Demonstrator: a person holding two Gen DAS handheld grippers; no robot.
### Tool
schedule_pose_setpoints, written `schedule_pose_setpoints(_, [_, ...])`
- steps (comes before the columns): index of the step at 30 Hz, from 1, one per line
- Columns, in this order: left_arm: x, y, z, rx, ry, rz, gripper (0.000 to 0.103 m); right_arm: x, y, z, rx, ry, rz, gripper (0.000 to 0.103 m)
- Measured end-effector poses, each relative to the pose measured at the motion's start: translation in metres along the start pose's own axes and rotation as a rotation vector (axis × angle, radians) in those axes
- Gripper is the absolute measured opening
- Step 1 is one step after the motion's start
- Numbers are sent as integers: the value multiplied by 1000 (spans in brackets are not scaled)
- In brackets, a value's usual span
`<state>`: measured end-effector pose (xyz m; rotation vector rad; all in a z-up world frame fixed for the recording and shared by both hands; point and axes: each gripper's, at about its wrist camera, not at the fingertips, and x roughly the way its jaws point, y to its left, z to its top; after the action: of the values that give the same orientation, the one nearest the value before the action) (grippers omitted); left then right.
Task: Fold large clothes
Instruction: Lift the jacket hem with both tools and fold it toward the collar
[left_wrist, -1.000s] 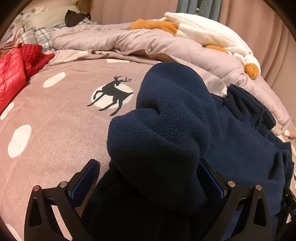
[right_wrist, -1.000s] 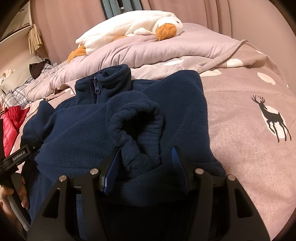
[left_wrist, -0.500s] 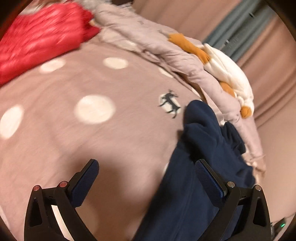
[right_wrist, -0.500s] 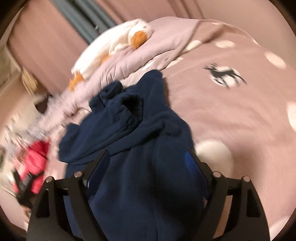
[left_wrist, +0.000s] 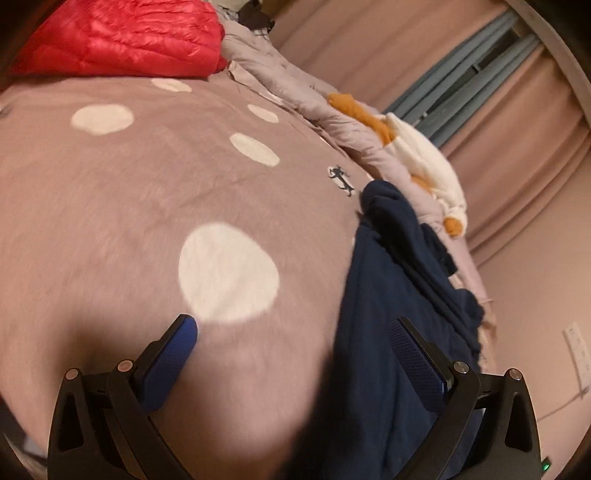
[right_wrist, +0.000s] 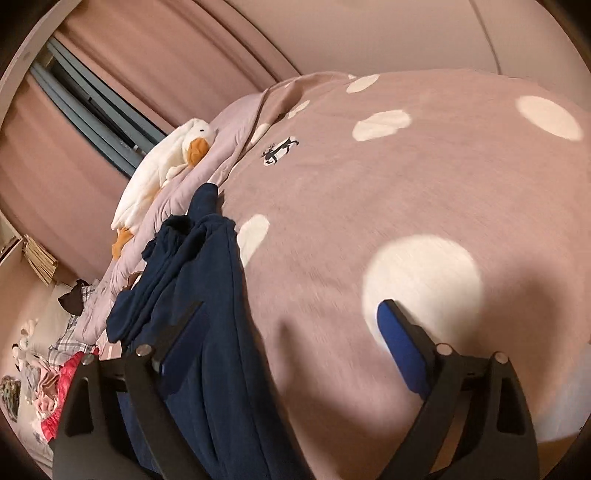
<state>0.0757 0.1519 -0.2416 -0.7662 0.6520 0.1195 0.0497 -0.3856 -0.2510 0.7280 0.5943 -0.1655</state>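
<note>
A navy fleece jacket (left_wrist: 399, 295) lies on the bed as a long narrow strip, its sleeves folded inward. In the left wrist view it runs up the right side, under the right finger (left_wrist: 417, 354). My left gripper (left_wrist: 293, 328) is open, with bedspread and the fleece's edge below the gap and nothing pressed. In the right wrist view the fleece (right_wrist: 207, 280) runs up the left side, beneath the left finger (right_wrist: 181, 339). My right gripper (right_wrist: 290, 308) is open and its jaws are still opening, with nothing held between them.
The mauve bedspread (left_wrist: 147, 192) has white dots and deer prints. A red down jacket (left_wrist: 122, 37) lies at the far left, with a lilac quilt (left_wrist: 332, 118) and a plush goose (right_wrist: 162, 162) along the curtain side. A pile of clothes (right_wrist: 44, 387) lies beyond the fleece.
Both grippers let go of the fleece sleeves they gripped and swung outward, rolling as they went. The right jaws opened wide. The fleece stays on the bed, sleeves folded in.
</note>
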Motion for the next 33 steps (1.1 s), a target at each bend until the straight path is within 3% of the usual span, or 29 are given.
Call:
schedule_pose_setpoints(7, [3,-23,-19,38,44,62,103,-11,11,-38,-21,-7,63,93])
schedule_pose_setpoints(11, [1,-33,-40,52,82,0,103,-7,17,-48,-21,-1,92,93])
schedule_pose_setpoints(15, [0,-47,-55,112,81,52,103,-11,18,-56,12,7,125,92])
schedule_pose_setpoints(18, [-2,-47,-57,86,97,57,103,-15,12,-62,65,9,146,92])
schedule_pose_setpoints(22, [-9,-34,-56,-38,85,-5,103,-19,6,-65,147,9,173,92])
schedule_pose_setpoints(25, [-14,-30,-60,-40,70,-48,103,-18,9,-70,141,-7,158,93])
schedule_pose_setpoints(29, [-24,-27,-69,6,42,-85,103,-19,20,-81,63,-51,118,93])
schedule_pose_setpoints(33, [-41,-4,-80,-95,-66,-177,103,-26,27,-94,-59,-82,79,93])
